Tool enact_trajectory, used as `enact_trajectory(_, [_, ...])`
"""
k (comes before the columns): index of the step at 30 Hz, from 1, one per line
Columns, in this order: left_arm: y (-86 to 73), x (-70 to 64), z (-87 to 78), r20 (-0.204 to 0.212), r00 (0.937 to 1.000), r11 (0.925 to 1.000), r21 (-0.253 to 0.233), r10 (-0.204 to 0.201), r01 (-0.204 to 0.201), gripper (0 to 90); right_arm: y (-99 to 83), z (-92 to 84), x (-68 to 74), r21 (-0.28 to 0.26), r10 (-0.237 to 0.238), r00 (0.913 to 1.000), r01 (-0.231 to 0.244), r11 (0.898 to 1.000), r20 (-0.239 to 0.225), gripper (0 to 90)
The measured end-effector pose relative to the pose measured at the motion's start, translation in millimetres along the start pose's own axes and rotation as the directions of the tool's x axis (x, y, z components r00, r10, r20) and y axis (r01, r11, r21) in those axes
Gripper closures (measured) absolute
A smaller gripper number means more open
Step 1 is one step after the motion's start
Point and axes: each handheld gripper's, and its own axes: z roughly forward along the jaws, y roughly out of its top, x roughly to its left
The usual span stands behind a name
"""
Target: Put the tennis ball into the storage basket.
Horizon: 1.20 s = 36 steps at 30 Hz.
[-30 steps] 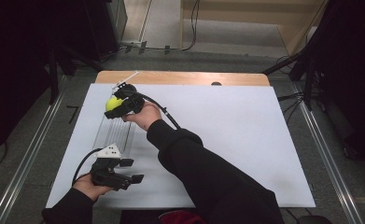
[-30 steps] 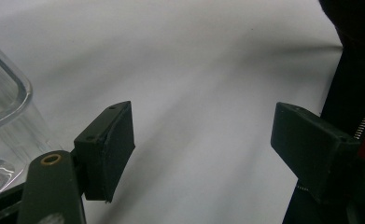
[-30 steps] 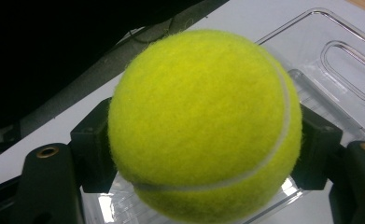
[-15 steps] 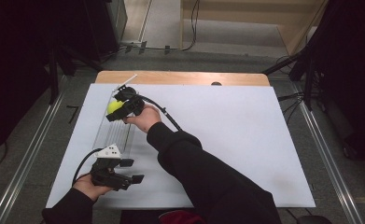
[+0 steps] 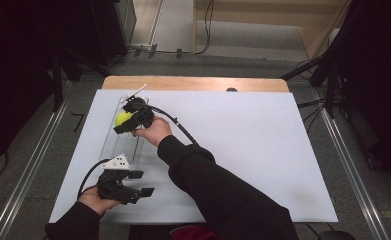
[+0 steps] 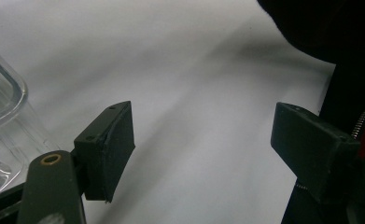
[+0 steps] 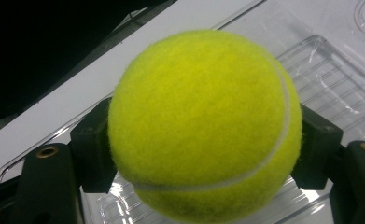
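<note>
**Tennis ball held over the clear tray, not yet set down**

The right gripper is closed on a yellow tennis ball, which is pinched across its middle between the two black jaws, one pad pressed to each side. In the high view the ball is seen above the far end of a clear plastic tray, the landmark for what follows. In the right gripper view the ribbed floor of the tray lies directly behind and below the ball; whether the ball touches that floor cannot be told, though it appears to be held just above it.

The left gripper is held just off the near end of the tray, over the white table cover. Its jaws are spread wide with nothing between them (only bare white surface is seen through the gap in the left gripper view), and a rounded corner of the tray is seen just beside its left jaw.

As to progress, the picking up and carrying of the ball may be judged done, since it is gripped and placed over the tray. What is left, by the look of it, is the lowering into the tray and the release. No other ball is seen in the tray.
</note>
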Motion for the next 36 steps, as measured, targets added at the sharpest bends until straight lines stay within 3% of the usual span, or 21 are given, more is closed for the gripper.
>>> enact_trajectory(12, [0.1, -0.1, 0.0, 0.001, 1.0, 1.0, 0.0, 0.001, -0.001, 22.2, -4.0, 7.9, 1.6, 0.015, -0.004, 1.0, 0.004, 1.0, -0.003, 22.2])
enact_trajectory(17, [0.3, -0.1, 0.5, 0.002, 1.0, 1.0, -0.002, 0.0, 0.0, 22.2, -3.0, 5.6, 4.3, -0.007, -0.027, 0.9996, 0.027, 1.0, 0.01, 18.7])
enact_trajectory(23, [0.1, 0.0, 0.2, 0.001, 1.0, 1.0, 0.0, 0.0, 0.0, 22.2, 1.3, -7.8, 3.5, -0.048, -0.029, 0.9996, 0.029, 0.998, -0.001, 18.4])
enact_trajectory(36, [-0.2, 0.1, 1.4, -0.006, 1.0, 0.9999, 0.01, 0.003, -0.003, 22.2, -7.9, -39.7, -3.4, -0.018, -0.022, 0.9998, 0.022, 1.0, 0.002, 18.4])
